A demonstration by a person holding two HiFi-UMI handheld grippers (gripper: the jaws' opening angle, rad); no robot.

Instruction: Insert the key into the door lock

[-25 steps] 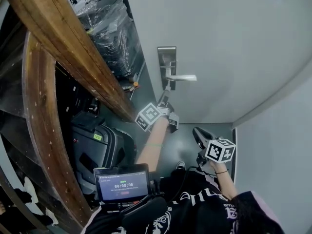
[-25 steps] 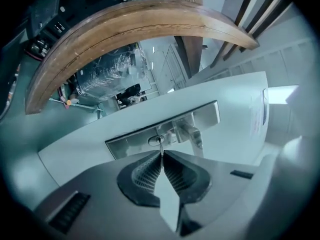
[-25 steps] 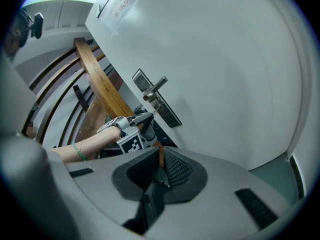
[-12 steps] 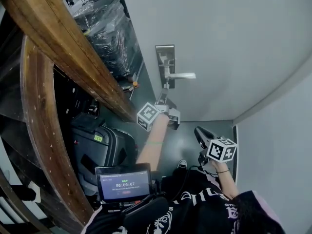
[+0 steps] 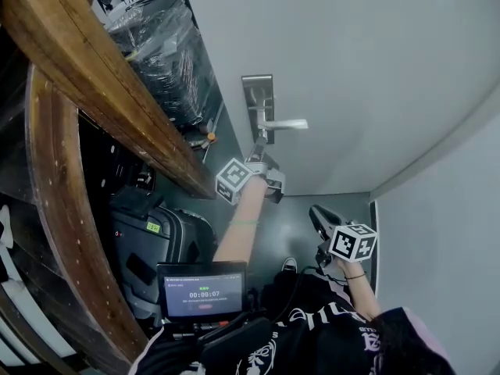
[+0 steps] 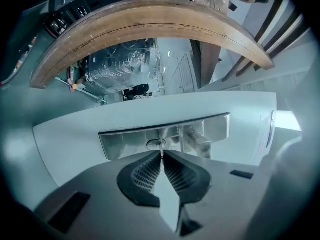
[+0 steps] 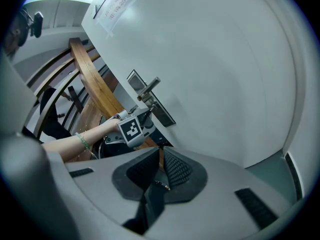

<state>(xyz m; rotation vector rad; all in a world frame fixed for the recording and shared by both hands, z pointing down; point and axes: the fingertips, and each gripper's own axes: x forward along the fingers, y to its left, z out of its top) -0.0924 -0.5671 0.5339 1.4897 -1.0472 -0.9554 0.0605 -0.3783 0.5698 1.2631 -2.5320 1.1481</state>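
- Over the last second my left gripper [image 5: 261, 153] has crept up toward the lock plate [image 5: 258, 100], at centre frame in the head view. The gap between them looks smaller than it did.
- Its jaws are pressed together on the key [image 6: 161, 153]. In the left gripper view the thin blade sticks out between them, and its tip sits right at the keyhole [image 6: 156, 144].
- I cannot tell whether the tip has gone in or only touches the opening. My read is that the approach is nearly done and the push is what remains. The blade has to stay lined up with the slot.
- My right gripper [image 7: 160, 154] hangs low at the lower right of the head view, well away from the lock. Its jaws are closed together on nothing that I can see.
- The door handle [image 5: 285, 124] juts out to the right, just beside the keyhole. It is the nearest thing I could knock if I drift that way.
- A heavy wooden handrail [image 5: 94, 84] runs down the left of the head view, close to my left arm, which limits my room on that side.
- Behind the rail are a plastic-wrapped bundle [image 5: 160, 45] at upper left and a dark suitcase [image 5: 152, 244] lower down. Neither blocks the lock.
- A small screen [image 5: 203, 294] with a timer sits at bottom centre. A paper notice [image 7: 117, 6] hangs high on the door [image 5: 367, 61].
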